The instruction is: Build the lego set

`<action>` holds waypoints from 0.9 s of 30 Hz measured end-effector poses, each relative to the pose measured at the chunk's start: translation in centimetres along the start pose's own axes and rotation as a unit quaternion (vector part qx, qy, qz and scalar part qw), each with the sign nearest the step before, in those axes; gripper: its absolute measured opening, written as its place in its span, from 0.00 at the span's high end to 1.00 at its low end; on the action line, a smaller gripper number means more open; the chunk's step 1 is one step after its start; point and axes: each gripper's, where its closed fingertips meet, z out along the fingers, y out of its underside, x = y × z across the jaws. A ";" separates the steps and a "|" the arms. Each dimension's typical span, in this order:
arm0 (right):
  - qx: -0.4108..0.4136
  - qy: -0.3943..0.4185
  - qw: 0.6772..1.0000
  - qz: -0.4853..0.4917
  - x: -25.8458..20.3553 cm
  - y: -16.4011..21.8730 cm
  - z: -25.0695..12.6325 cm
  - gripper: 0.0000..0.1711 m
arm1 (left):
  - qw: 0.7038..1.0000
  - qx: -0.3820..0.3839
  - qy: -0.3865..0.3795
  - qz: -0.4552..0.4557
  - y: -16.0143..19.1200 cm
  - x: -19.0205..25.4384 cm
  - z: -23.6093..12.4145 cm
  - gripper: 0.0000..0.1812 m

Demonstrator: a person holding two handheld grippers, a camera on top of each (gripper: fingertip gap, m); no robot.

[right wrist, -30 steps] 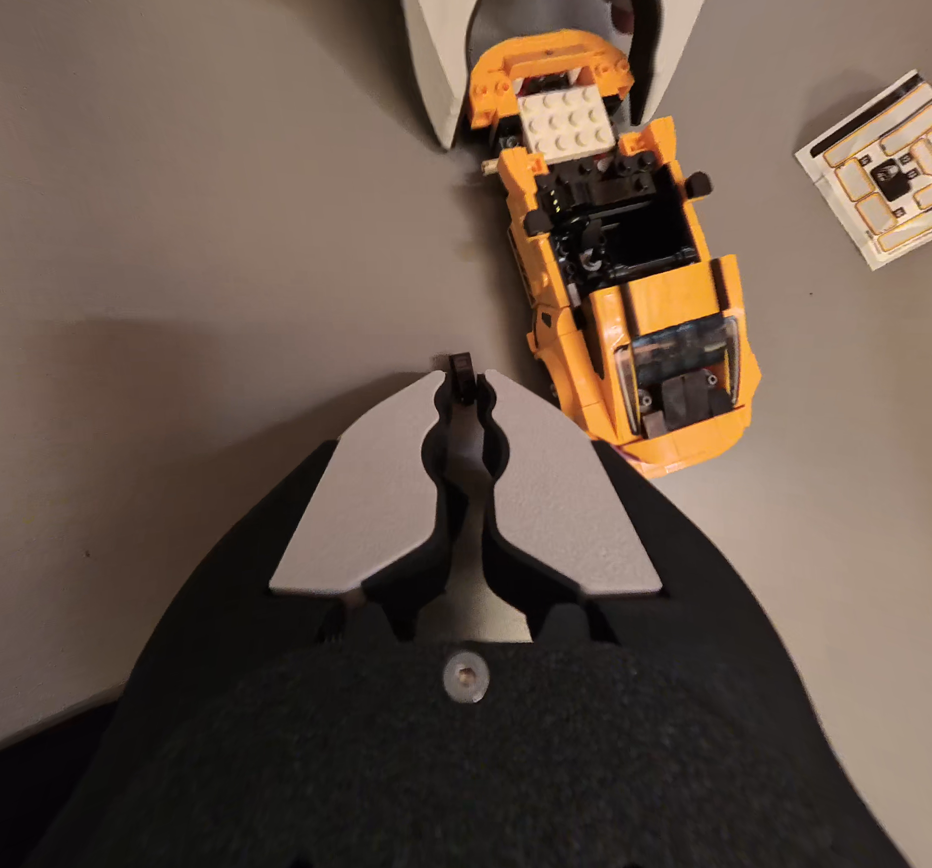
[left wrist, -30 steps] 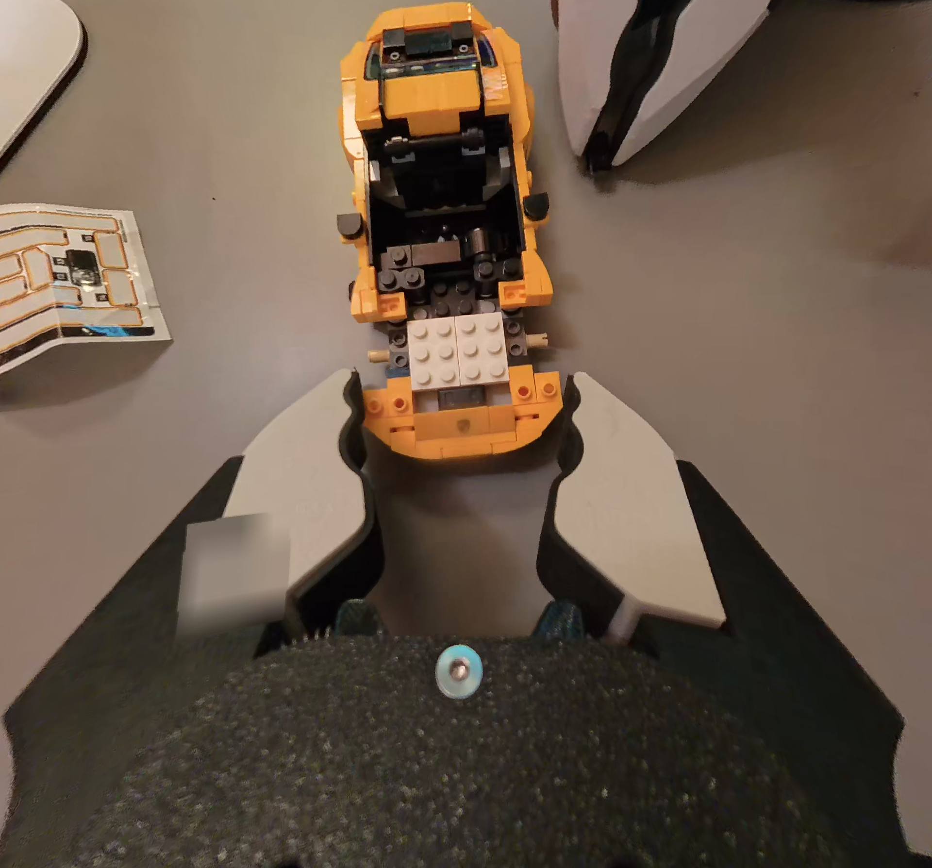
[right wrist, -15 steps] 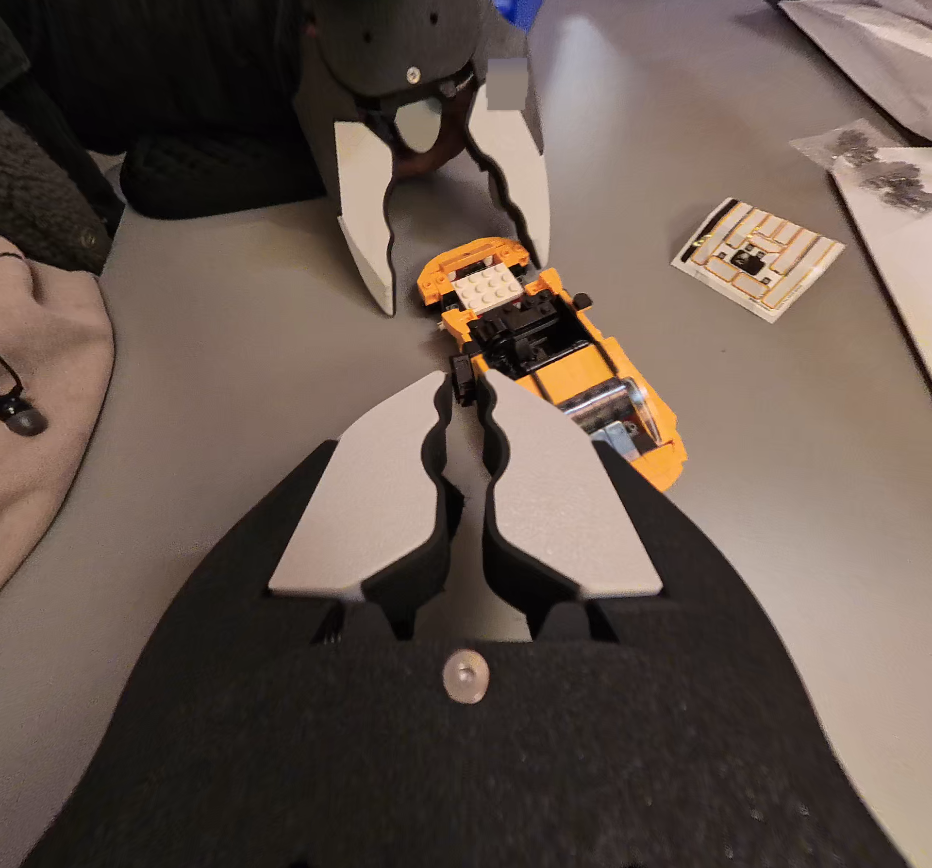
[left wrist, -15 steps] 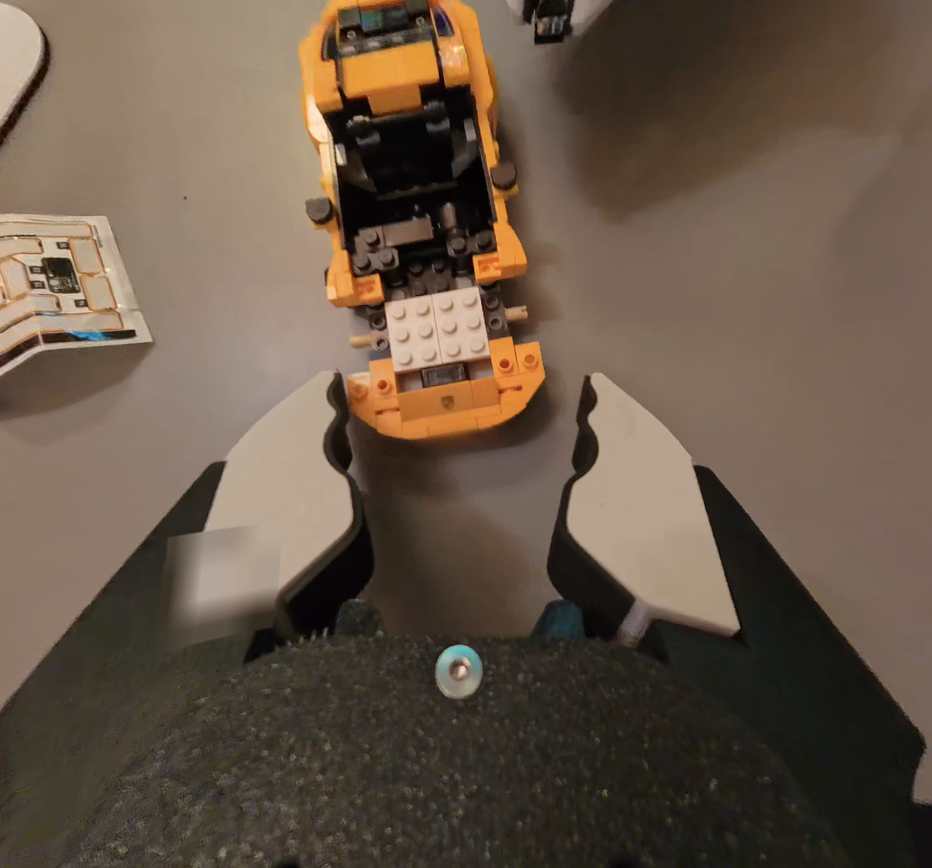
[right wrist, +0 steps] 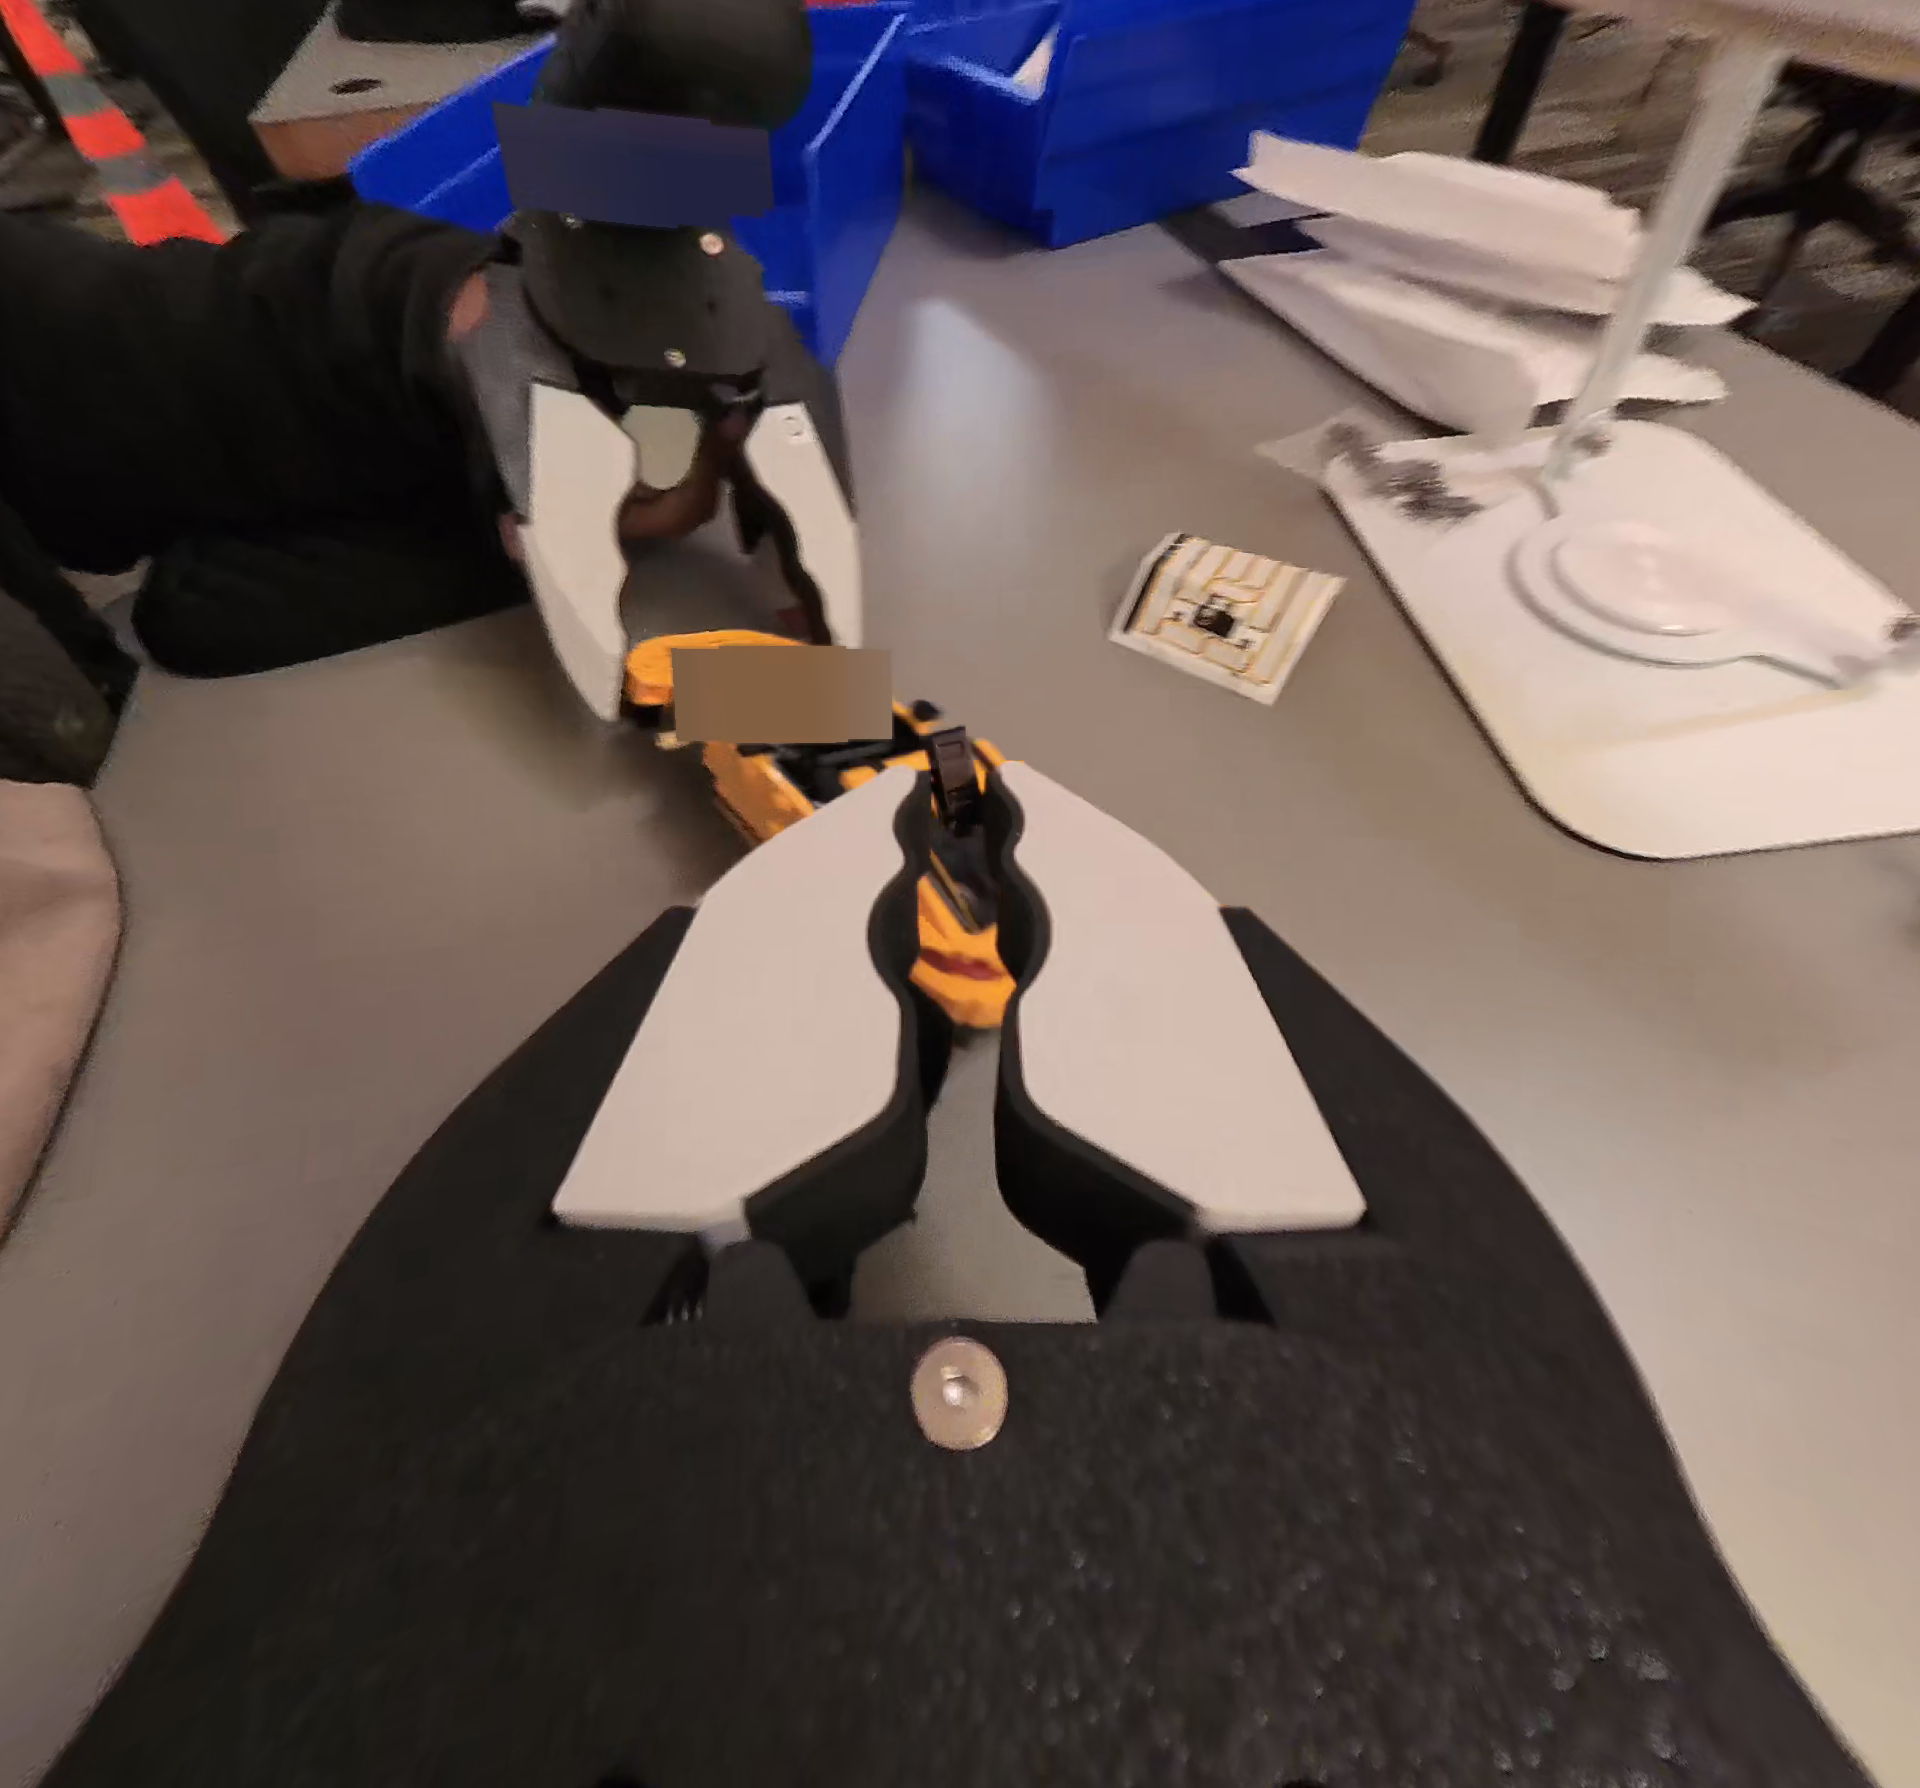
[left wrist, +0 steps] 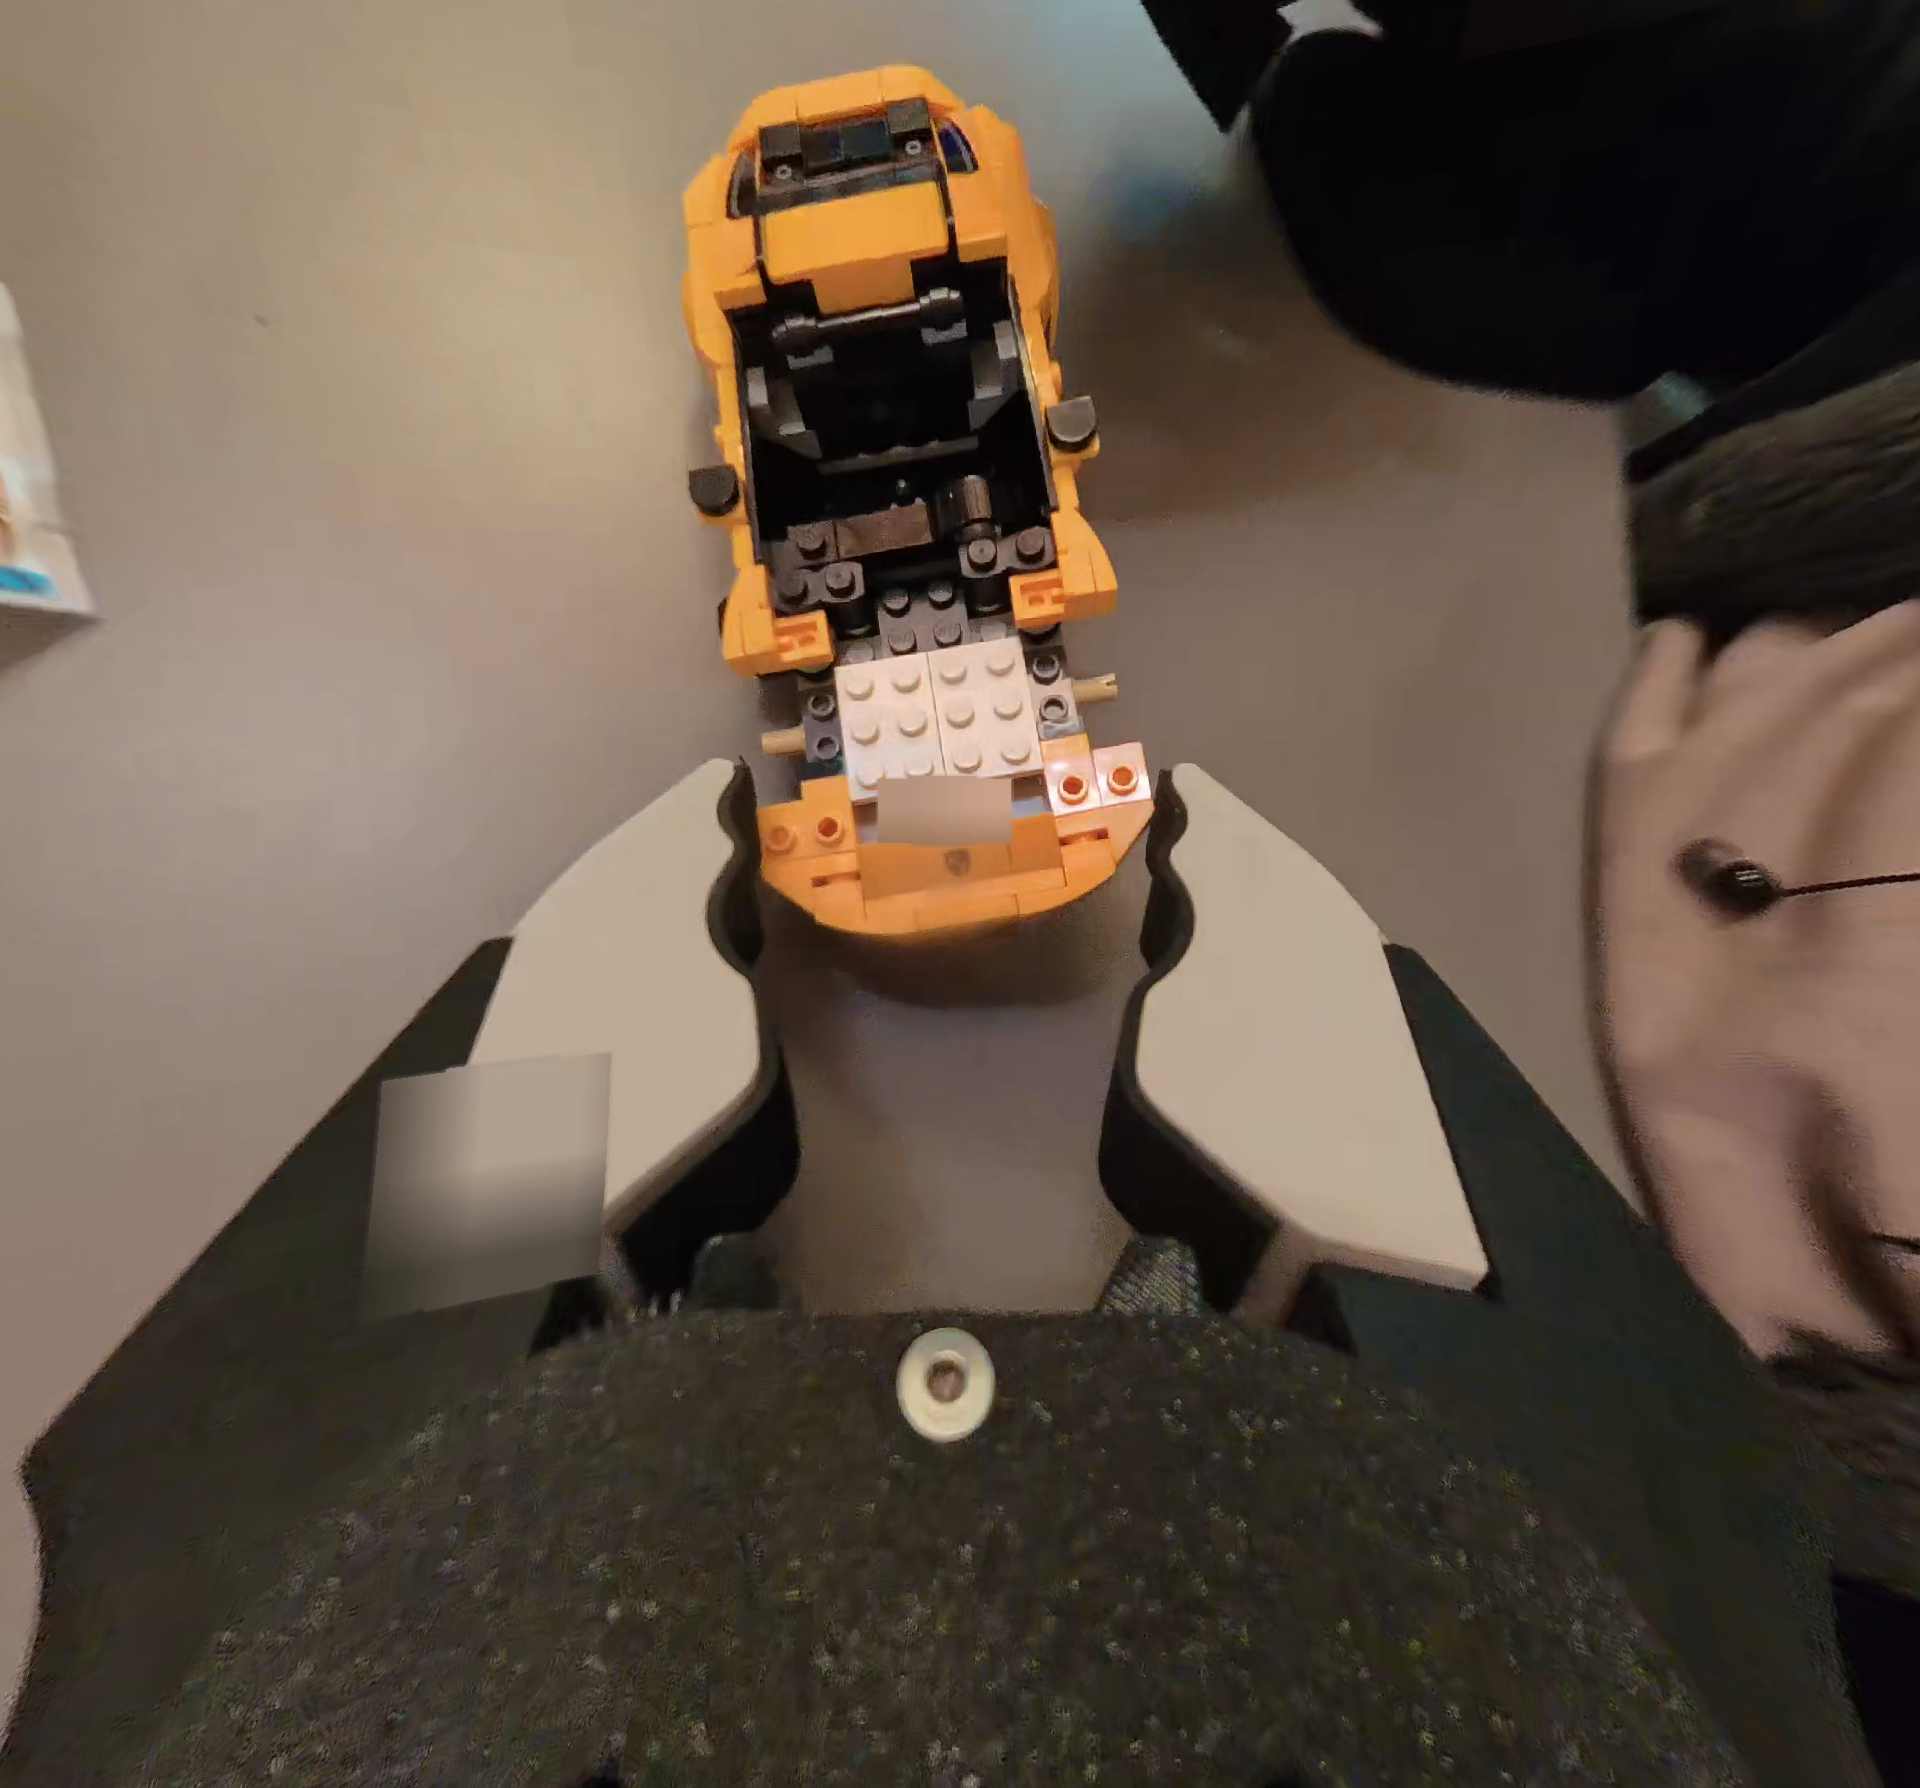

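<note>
The orange lego car point(left wrist: 894, 242) lies on the grey table with its roof off and black cockpit showing. Its nose with the white plates points at my left gripper point(left wrist: 951, 793), which is open. The jaws stand close on either side of the nose, and I cannot tell if they touch it. In the right wrist view the car point(right wrist: 753, 788) lies low ahead, partly behind my fingers. My right gripper point(right wrist: 958, 780) is shut on a small black lego piece point(right wrist: 951, 772), held just above the car's rear half. The left gripper point(right wrist: 727, 668) straddles the far end.
A sticker sheet point(right wrist: 1226, 616) lies right of the car. Blue bins point(right wrist: 1143, 76) stand at the back. White paper bags point(right wrist: 1455, 284) and a white lamp base point(right wrist: 1683, 616) are at the right. A black sleeve point(right wrist: 208, 388) rests at the left, and beige cloth point(left wrist: 1766, 907) is close by. The tips of one gripper are about 15 cm away from the tips of the other.
My right gripper has carried the black piece forward and now holds it over the car. My left gripper, wider and drawn back half a second ago, has closed in around the car's nose.
</note>
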 end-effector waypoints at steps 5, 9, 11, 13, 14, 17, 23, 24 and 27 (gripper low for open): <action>0.042 0.017 0.999 -0.024 1.1 -0.6 -1.2 0.95 | 0.991 0.015 0.085 -0.105 -0.2 1.2 -0.2 0.61; 0.054 -0.075 0.992 -0.084 -3.5 -1.1 -0.3 0.95 | 0.974 0.023 0.148 -0.170 -0.5 2.2 -0.4 0.61; 0.029 -0.084 0.988 -0.124 -4.8 -0.4 0.4 0.95 | 0.968 0.021 0.165 -0.188 -0.5 2.5 -0.4 0.61; 0.003 -0.089 0.986 -0.143 -5.2 0.3 0.7 0.95 | 0.961 0.018 0.183 -0.204 -0.4 2.8 -0.4 0.61; -0.002 -0.088 0.985 -0.146 -5.2 0.5 0.8 0.95 | 0.959 0.019 0.191 -0.211 -0.4 2.9 -0.5 0.61; -0.013 -0.078 0.988 -0.134 -4.4 0.9 0.6 0.95 | 0.957 0.018 0.196 -0.215 -0.4 3.0 -0.5 0.61; -0.034 -0.055 0.989 -0.134 -3.2 1.6 0.1 0.95 | 0.946 0.025 0.214 -0.243 -0.6 2.9 -0.7 0.61; -0.037 -0.051 0.989 -0.135 -3.0 1.7 0.0 0.95 | 0.944 0.028 0.217 -0.248 -0.7 2.9 -0.8 0.61; -0.043 -0.032 0.990 -0.134 -2.2 1.7 -0.3 0.95 | 0.940 0.032 0.222 -0.256 -0.7 2.8 -0.9 0.61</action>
